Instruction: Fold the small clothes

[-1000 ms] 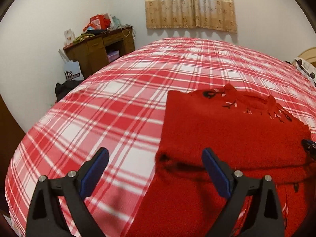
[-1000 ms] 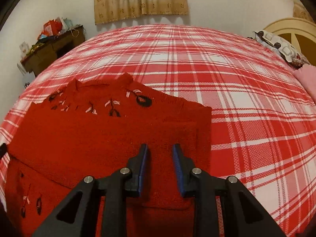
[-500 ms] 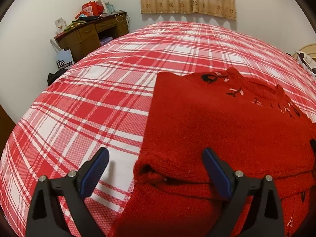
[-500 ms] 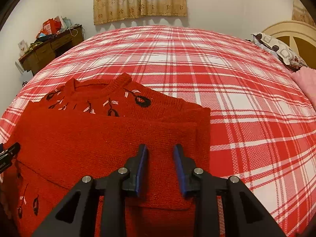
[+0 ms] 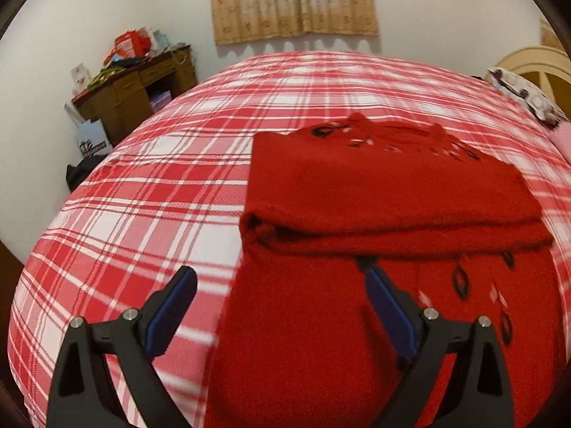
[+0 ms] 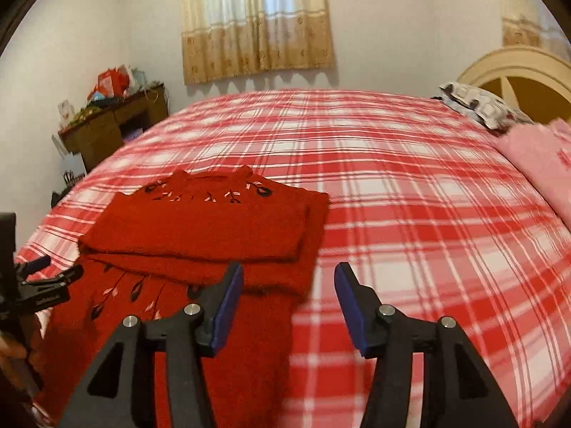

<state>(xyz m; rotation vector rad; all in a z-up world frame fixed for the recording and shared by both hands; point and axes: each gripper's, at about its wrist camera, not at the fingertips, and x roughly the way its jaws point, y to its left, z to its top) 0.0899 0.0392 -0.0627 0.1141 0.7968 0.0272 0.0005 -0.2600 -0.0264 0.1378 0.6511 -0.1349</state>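
A red knitted sweater (image 5: pixel 389 192) with dark embroidered flowers lies on the red-and-white plaid bed (image 5: pixel 171 192). Its sleeves are folded flat across the body, forming a thick band over the lower part. My left gripper (image 5: pixel 278 303) is open and empty above the sweater's near left edge. In the right wrist view the sweater (image 6: pixel 214 228) lies to the left, and my right gripper (image 6: pixel 289 303) is open and empty above its near right edge. The left gripper (image 6: pixel 43 281) shows at the left edge of that view.
A brown desk (image 5: pixel 139 92) piled with items stands against the far left wall, a white bag (image 5: pixel 91 141) beside it. A curtain (image 5: pixel 292 0) hangs on the back wall. A cream headboard (image 6: pixel 517 75), a patterned pillow (image 6: pixel 485 103) and a pink garment (image 6: pixel 539 157) lie at the right.
My right gripper was shut on the folded sleeve; it has let go, opened, and drawn back. My left gripper stayed open and also pulled back toward the sweater's hem.
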